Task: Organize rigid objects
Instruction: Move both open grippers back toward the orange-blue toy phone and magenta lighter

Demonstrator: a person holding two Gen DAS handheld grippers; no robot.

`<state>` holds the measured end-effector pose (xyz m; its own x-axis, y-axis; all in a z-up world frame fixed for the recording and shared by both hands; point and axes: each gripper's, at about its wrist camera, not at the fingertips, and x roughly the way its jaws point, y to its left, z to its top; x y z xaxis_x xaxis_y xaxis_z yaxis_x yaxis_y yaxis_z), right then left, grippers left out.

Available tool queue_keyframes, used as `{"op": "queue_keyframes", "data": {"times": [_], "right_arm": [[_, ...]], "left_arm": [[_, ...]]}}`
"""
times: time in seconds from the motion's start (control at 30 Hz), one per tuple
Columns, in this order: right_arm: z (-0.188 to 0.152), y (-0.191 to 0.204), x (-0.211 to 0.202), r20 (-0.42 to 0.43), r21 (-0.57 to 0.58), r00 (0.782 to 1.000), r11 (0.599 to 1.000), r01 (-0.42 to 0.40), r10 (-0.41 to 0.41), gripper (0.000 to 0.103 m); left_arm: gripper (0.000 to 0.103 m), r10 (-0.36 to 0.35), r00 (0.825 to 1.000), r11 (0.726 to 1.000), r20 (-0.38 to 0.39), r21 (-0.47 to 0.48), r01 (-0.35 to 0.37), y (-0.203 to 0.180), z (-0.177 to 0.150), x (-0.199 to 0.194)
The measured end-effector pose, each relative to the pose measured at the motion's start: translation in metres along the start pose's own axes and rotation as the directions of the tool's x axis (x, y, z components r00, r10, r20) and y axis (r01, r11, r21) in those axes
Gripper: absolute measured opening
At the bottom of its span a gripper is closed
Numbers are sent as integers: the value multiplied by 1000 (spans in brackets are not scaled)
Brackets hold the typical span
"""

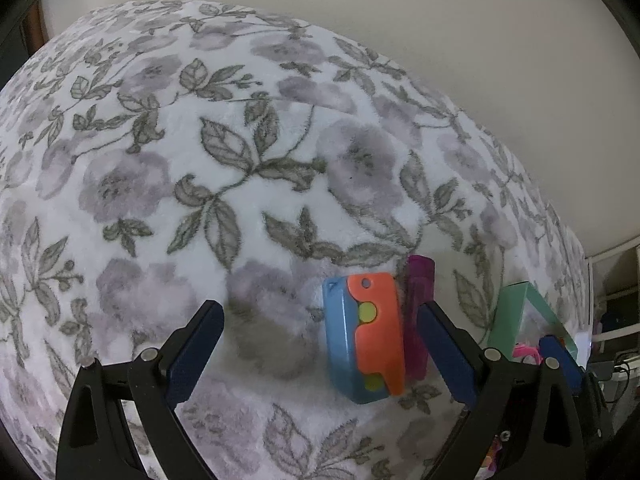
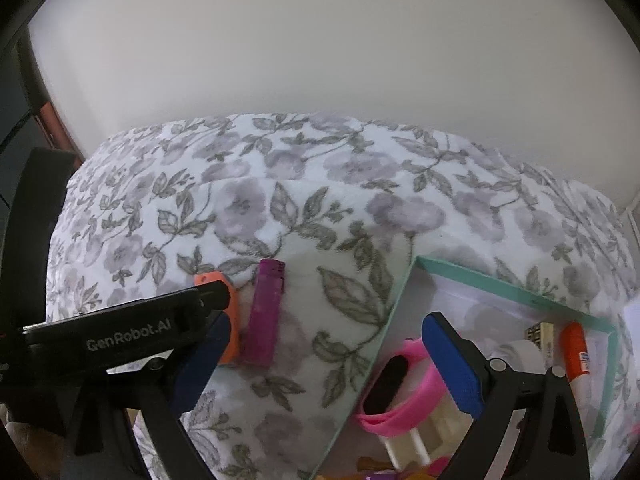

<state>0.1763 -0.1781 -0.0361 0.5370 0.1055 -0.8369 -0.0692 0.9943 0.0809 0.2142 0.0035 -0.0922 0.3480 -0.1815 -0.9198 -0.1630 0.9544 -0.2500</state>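
A: How far along is the sorting looking?

B: Partly done, I'd judge. The green tray (image 2: 500,284) on the right is already holding a pink band (image 2: 400,384), an orange marker (image 2: 576,354) and other small pieces. Two things are lying outside it on the floral blanket (image 1: 160,160): the blue-and-orange toy (image 1: 366,336) and the purple lighter (image 2: 265,312), side by side just left of the tray.

A: And the tongs?

B: The left gripper (image 1: 320,356) is gaping wide around the toy, gripping nothing. The right gripper (image 2: 328,364) is hanging open too, empty, over the tray's near-left edge.
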Motion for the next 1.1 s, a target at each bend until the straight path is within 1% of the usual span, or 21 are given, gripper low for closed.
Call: {"op": "queue_keyframes", "data": {"times": [0.07, 0.1, 0.17, 0.27, 0.33, 0.43, 0.57, 0.73, 0.87, 1.0, 1.1], "right_arm": [[1, -3, -3, 4, 4, 1000, 1000, 26, -26, 98], [2, -5, -5, 9, 13, 999, 999, 33, -33, 98], [3, -8, -7, 12, 23, 999, 999, 36, -36, 98], [3, -9, -9, 19, 18, 999, 999, 40, -40, 98], [3, -12, -9, 19, 18, 998, 998, 62, -63, 98], [3, -21, -14, 27, 48, 995, 994, 96, -98, 98], [5, -30, -20, 41, 87, 994, 992, 96, -100, 98], [5, -29, -20, 42, 93, 995, 992, 81, -86, 98], [4, -28, -19, 40, 95, 996, 993, 73, -77, 98], [4, -29, -20, 43, 101, 996, 992, 72, -77, 98], [4, -29, -21, 47, 106, 996, 992, 68, -73, 98]], "left_arm": [[97, 13, 1000, 1000, 6, -2, -13, -1, 1, 2], [97, 7, 1000, 1000, 7, -6, -7, 0, 1, 2], [97, -5, 1000, 1000, 6, -10, 5, 1, 1, 0], [97, -3, 1000, 1000, 7, 2, 3, 0, 1, -1], [97, -2, 1000, 1000, 3, 3, 2, -1, 2, 0], [97, -6, 1000, 1000, -10, -2, 6, -3, 1, 3], [97, 5, 1000, 1000, -12, 30, -4, -9, 0, 4], [97, 25, 1000, 998, -10, 62, -25, -17, -3, 8], [90, 31, 1000, 996, -6, 82, -30, -21, -3, 8], [79, 67, 998, 992, -2, 109, -67, -26, -3, 10], [73, 73, 997, 990, -1, 121, -72, -27, -3, 10]]}}
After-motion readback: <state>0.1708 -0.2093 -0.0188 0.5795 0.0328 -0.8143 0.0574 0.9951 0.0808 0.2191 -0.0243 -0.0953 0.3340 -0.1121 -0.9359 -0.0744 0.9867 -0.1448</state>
